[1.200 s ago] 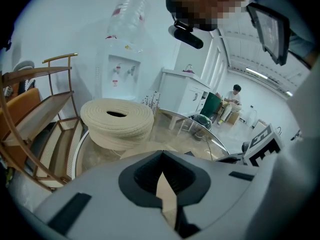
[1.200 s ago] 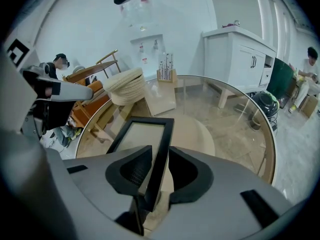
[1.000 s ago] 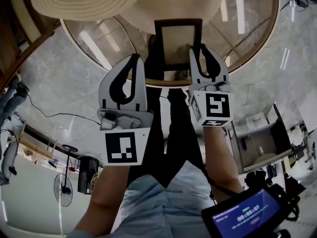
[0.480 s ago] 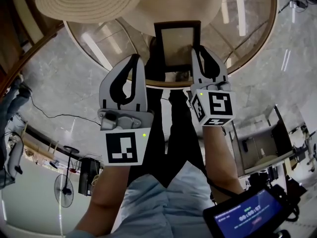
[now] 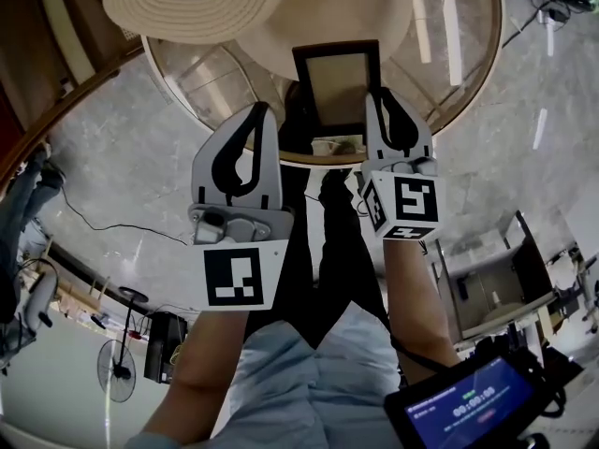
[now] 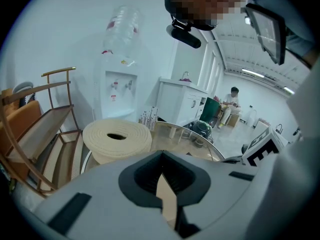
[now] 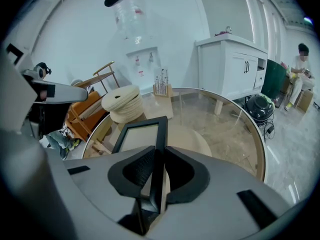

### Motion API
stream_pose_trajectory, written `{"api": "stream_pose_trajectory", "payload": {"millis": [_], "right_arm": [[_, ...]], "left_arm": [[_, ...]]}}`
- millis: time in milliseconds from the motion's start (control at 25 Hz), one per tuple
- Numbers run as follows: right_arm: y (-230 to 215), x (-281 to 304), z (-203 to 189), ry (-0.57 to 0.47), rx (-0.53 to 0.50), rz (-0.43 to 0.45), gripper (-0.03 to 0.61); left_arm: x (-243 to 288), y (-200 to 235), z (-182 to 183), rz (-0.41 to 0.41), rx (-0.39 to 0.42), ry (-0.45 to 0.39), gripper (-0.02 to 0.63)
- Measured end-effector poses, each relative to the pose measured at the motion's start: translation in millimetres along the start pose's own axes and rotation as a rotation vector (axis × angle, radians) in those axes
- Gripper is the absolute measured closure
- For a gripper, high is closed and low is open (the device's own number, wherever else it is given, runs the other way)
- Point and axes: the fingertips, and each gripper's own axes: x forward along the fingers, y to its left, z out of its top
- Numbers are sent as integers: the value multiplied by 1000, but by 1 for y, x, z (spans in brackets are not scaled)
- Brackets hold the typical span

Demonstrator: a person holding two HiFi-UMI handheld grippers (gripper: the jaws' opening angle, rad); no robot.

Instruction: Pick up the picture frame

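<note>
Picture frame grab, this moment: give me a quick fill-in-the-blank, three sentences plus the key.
1. The right gripper is ____ on one side edge of the picture frame.
2. The left gripper has its jaws together with ____ between them.
3. The round table under the frame has a see-through top made of ____.

Missing words: shut; nothing; glass

A big straw hat [image 5: 192, 3] blocks the glass table's [image 5: 459, 54] far left, close behind the picture frame [image 5: 337, 75]. The table's right side has open room.
</note>
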Motion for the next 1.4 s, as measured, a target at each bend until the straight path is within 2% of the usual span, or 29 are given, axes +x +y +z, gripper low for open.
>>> {"api": "stream_pose_trajectory", "payload": {"millis": [440, 640, 1000, 1400], "right_arm": [[19, -61, 91, -164, -61, 6, 499], [31, -105, 132, -269, -74, 1, 499], [57, -224, 204, -479, -141, 20, 499], [59, -374, 268, -708, -231, -5, 499]], "left_arm": [[-43, -14, 75, 13, 28, -136, 603], [-74, -20, 114, 26, 54, -228, 603], [-160, -55, 196, 59, 109, -416, 603], [-261, -125, 284, 82, 186, -652, 603]]}}
